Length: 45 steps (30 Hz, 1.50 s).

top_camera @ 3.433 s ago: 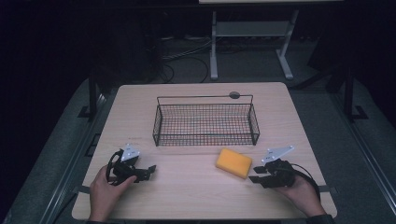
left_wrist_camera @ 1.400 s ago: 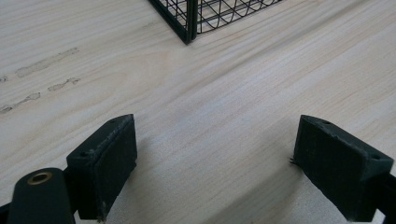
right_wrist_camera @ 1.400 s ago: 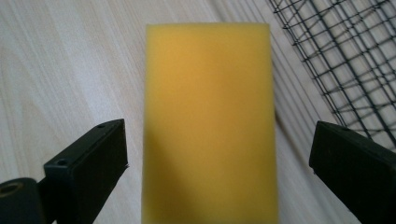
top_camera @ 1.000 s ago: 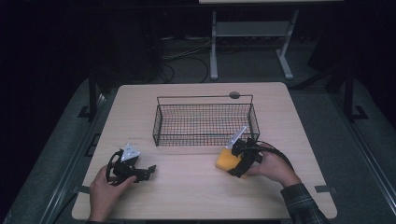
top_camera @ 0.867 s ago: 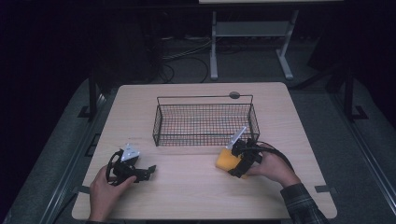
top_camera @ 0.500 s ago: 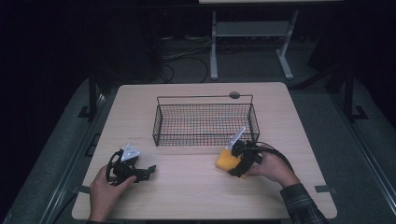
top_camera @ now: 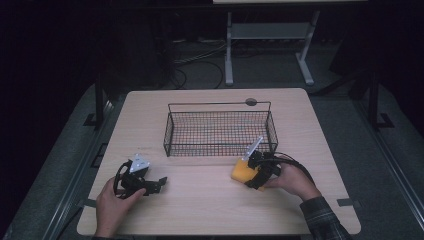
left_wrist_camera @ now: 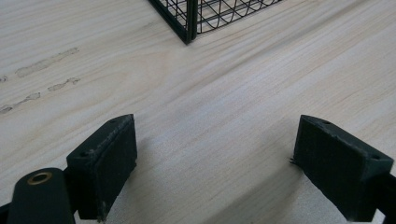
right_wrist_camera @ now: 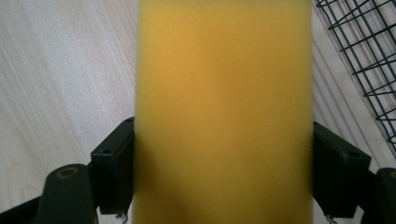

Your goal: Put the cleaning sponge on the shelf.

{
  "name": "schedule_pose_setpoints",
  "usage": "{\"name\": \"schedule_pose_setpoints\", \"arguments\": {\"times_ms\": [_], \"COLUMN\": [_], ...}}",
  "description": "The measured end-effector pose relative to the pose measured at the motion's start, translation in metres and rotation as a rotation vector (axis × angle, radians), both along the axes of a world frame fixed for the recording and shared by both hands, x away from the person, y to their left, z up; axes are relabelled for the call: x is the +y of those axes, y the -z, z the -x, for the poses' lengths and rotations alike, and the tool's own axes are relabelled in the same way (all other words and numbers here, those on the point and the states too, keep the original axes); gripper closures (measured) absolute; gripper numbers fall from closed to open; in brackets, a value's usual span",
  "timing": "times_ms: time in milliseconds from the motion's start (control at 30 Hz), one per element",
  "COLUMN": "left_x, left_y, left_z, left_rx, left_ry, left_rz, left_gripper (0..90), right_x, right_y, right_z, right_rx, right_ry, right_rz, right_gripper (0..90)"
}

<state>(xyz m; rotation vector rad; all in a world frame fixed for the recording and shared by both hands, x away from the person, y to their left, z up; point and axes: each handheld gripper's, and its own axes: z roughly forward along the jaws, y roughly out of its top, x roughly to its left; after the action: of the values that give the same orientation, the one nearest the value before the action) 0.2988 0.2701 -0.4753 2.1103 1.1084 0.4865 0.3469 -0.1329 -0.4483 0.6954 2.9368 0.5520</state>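
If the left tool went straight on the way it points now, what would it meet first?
Probably the near corner of the wire basket. The left tool has open jaws with nothing between them, and bare table lies ahead up to that corner. It sits a little left of centre, so the tool might only graze it.

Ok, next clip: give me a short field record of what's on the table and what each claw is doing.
surface: light wooden table
container: black wire basket, nothing seen inside it
item: yellow rectangular foam sponge, in front of the basket's right end
right claw: jaws have just been closing, both pads against the sponge's sides
left claw: open, nothing between the jaws, resting on the table, apart from the basket
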Motion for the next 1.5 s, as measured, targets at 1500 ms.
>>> {"name": "schedule_pose_setpoints", "arguments": {"times_ms": [1500], "left_x": [0.0], "left_y": [0.0], "left_z": [0.0], "left_rx": [-0.001], "left_ry": [0.001], "left_rz": [-0.001], "left_gripper": [12.5], "right_x": [-0.023], "right_y": [-0.042], "right_z": [0.008], "right_rx": [-0.037], "right_ry": [0.022], "right_rz": [-0.08], "right_gripper": [22.4]}}
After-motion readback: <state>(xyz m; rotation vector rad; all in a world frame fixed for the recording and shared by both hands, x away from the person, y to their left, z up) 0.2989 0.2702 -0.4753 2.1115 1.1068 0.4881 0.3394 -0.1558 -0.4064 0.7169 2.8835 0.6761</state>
